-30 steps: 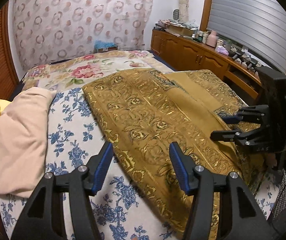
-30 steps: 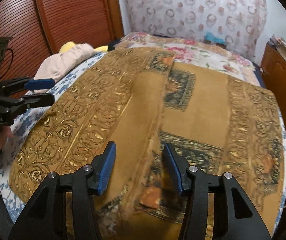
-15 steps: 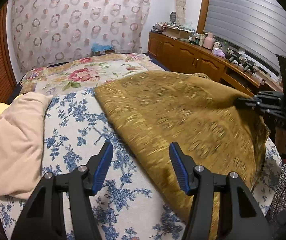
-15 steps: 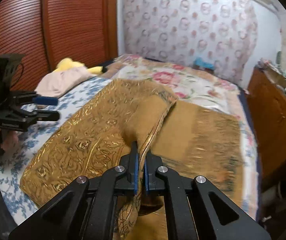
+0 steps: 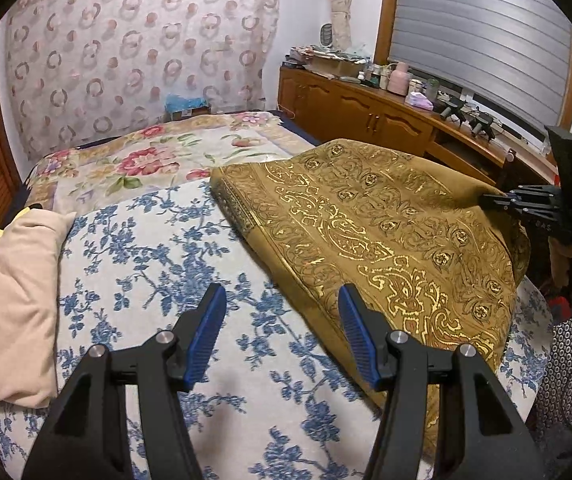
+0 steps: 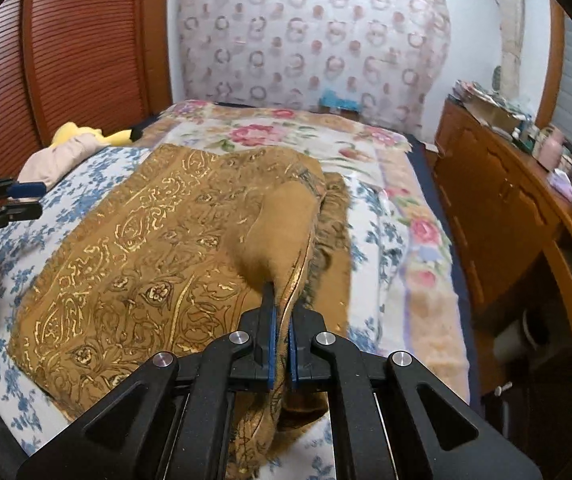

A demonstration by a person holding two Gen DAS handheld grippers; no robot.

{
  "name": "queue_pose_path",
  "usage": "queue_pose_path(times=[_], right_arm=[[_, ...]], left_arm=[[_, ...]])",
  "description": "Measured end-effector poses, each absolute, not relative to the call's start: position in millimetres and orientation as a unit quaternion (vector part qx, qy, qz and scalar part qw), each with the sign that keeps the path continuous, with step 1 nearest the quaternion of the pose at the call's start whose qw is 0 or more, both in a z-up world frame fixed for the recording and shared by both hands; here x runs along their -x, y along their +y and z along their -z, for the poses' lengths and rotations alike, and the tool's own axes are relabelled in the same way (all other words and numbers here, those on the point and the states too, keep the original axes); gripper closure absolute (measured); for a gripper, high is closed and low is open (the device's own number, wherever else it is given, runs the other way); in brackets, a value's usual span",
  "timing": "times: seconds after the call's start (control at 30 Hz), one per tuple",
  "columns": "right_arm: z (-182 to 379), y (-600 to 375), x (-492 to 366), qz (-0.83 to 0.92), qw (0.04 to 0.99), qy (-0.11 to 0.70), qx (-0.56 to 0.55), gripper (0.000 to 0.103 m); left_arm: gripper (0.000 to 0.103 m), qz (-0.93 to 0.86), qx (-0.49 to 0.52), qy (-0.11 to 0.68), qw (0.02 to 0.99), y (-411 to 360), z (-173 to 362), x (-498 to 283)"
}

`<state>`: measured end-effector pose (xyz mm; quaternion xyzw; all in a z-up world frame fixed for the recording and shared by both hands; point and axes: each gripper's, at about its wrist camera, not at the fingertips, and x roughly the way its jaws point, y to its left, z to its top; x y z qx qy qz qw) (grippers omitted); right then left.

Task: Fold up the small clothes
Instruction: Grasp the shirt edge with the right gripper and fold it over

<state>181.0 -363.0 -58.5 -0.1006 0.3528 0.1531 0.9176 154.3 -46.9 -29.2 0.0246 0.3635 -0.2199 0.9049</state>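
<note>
The right gripper (image 6: 281, 336) pinches the gold-patterned cloth's (image 5: 386, 232) lifted edge, while the left gripper (image 5: 282, 336) hovers wide open, empty, above the blue-floral bedspread (image 5: 158, 264).

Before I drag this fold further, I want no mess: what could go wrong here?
The right gripper pinches only a thin edge of the gold cloth, so it may slip out. The left gripper is open above the bedspread and pins nothing, so the whole cloth might slide instead of folding, possibly off the bed's side.
</note>
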Motion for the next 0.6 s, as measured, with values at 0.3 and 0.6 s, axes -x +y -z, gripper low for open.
queue_pose_path(times=[0.3, 0.6], right_arm=[[79.9, -372.5, -178.4, -0.140, 0.913, 0.374, 0.084, 0.095], [59.2, -372.8, -174.2, -0.145, 0.924, 0.347, 0.076, 0.056]], left_arm=[[0.046, 0.225, -0.030, 0.373, 0.899, -59.5, 38.2, -153.8], [0.046, 0.222, -0.029, 0.385, 0.895, -61.5, 50.2, -155.9]])
